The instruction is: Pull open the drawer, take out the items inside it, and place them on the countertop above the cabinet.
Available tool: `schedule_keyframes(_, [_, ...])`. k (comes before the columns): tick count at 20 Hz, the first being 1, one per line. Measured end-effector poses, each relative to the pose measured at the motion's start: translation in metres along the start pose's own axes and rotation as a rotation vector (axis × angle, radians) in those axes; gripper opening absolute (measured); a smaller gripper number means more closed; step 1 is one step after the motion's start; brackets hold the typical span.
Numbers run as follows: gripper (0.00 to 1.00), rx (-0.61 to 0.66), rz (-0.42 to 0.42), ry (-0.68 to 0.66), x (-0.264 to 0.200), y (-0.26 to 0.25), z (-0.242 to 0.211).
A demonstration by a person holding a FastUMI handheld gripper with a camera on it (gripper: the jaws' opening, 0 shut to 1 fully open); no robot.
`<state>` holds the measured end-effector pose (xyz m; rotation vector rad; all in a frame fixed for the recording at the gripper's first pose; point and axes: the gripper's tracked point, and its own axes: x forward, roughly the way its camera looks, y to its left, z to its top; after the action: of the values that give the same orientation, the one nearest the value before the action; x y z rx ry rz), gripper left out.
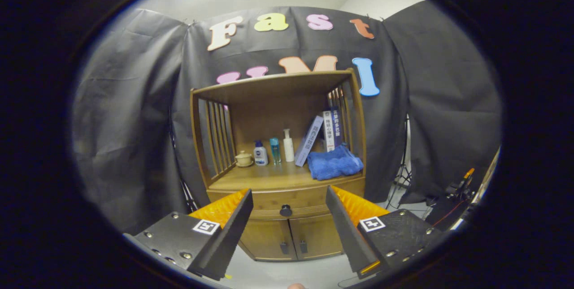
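A wooden cabinet [273, 101] stands ahead against the black cloth wall. Its drawer [300, 201] is closed, with a dark round knob [285, 210] at the middle of its front. My gripper [287, 199] is open and holds nothing. The knob shows in the gap between the two orange-and-black fingers [231, 217], some way beyond their tips. The countertop [264, 179] lies just above the drawer. What is inside the drawer is hidden.
On the countertop stand a small cup [244, 159], three bottles [274, 150], leaning books [323, 134] and a folded blue towel [334, 163]. Two small doors [291, 237] sit below the drawer. A stand and cables [453, 195] are off to the right on the pale floor.
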<state>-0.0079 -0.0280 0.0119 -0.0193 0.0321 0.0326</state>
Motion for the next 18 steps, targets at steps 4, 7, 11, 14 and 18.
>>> schedule_keyframes(4, [0.98,-0.048,0.013,0.045,0.046,-0.003,-0.038])
schedule_keyframes(7, [0.98,-0.036,0.023,0.072,0.079,-0.005,-0.069])
schedule_keyframes(11, [0.98,-0.02,0.022,0.087,0.126,-0.012,-0.102])
schedule_keyframes(14, [0.98,-0.041,0.023,0.107,0.161,-0.02,-0.133])
schedule_keyframes(18, [0.98,-0.09,0.005,0.1,0.2,-0.026,-0.161])
